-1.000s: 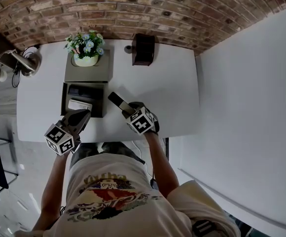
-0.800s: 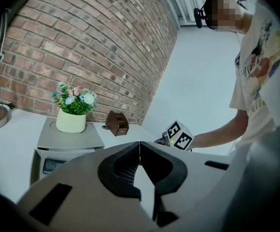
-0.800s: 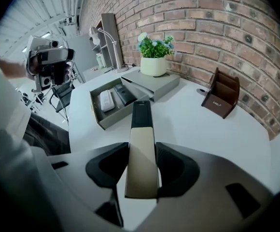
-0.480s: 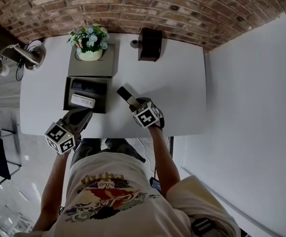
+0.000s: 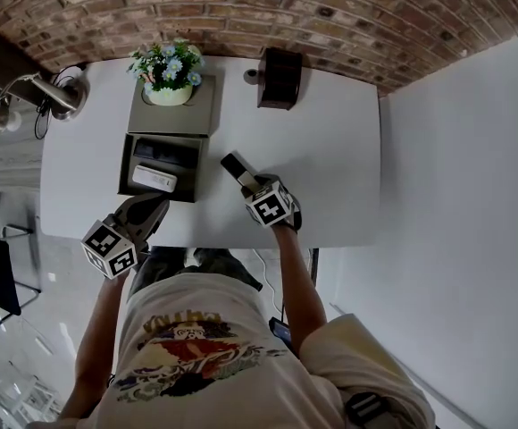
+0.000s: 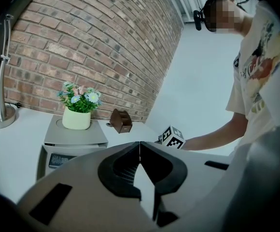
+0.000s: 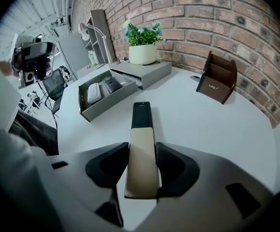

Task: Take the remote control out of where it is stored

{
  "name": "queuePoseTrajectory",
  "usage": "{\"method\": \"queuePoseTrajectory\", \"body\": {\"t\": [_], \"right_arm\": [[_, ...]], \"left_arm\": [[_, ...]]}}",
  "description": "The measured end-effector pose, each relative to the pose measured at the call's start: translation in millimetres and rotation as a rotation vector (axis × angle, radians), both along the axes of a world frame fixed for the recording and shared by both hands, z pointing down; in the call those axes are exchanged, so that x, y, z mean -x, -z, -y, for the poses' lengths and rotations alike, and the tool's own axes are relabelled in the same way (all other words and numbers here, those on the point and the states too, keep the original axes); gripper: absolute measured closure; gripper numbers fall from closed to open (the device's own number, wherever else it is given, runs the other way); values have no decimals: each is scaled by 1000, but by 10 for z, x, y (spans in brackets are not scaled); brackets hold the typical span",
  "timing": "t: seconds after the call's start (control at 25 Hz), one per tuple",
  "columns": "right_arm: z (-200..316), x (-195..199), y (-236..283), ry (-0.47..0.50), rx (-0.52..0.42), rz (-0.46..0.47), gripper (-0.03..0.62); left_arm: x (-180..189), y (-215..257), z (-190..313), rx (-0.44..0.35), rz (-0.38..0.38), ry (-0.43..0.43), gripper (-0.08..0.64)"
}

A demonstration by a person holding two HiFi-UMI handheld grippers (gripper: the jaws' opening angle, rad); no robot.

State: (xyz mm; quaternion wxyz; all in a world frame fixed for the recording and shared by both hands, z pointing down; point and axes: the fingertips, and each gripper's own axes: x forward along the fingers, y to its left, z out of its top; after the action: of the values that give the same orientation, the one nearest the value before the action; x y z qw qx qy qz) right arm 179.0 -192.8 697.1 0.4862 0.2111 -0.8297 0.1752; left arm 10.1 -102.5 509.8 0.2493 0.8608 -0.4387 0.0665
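We read the right gripper (image 7: 142, 167) as clamped on the remote control (image 7: 141, 122). Both jaw pads press against the long sides of its gold lower half. The black upper half projects forward, beyond the jaw tips.

In the head view, the remote control (image 5: 239, 170) lies outside the drawer (image 5: 127, 164). It is above the white table (image 5: 330, 150), just to the right of the drawer's right wall. Its black end points up and left, toward that wall, and the right gripper (image 5: 255, 189) holds it from the near end, tilted steeply down. We cannot tell whether the black tip touches the table.

The drawer stands open. Inside it we see a white remote (image 5: 154, 179) and, behind that, a black device (image 5: 165, 153).

The left gripper (image 6: 140, 151) has its jaw tips together with nothing between them. In the head view, the left gripper (image 5: 143, 213) sits at the table's near edge, just in front of the drawer and apart from it.
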Motion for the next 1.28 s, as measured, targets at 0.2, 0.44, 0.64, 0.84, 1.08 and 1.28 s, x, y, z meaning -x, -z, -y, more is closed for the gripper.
{"method": "queuePoseTrajectory", "body": {"t": [0.2,0.44,0.64,0.84,1.08,1.28], "right_arm": [[-19,-21,-86,-8,17,-10,411],[-17,-17,-141,-6,20,-16,410],[-48,-21,-215,18,18,-56,410],[-37,-15,-213,16,19,-46,408],[-50,-3,-218,11,2,-38,408],[-30,-61,-210,-26,-9,-34,343]], "left_arm": [[13,12,-23,-2,2,10,554],[22,26,-15,-5,2,15,554],[25,57,-20,-3,5,17,554],[38,93,-1,-10,11,17,552],[15,89,-19,-12,7,9,552],[10,117,-20,-23,-1,8,552]]}}
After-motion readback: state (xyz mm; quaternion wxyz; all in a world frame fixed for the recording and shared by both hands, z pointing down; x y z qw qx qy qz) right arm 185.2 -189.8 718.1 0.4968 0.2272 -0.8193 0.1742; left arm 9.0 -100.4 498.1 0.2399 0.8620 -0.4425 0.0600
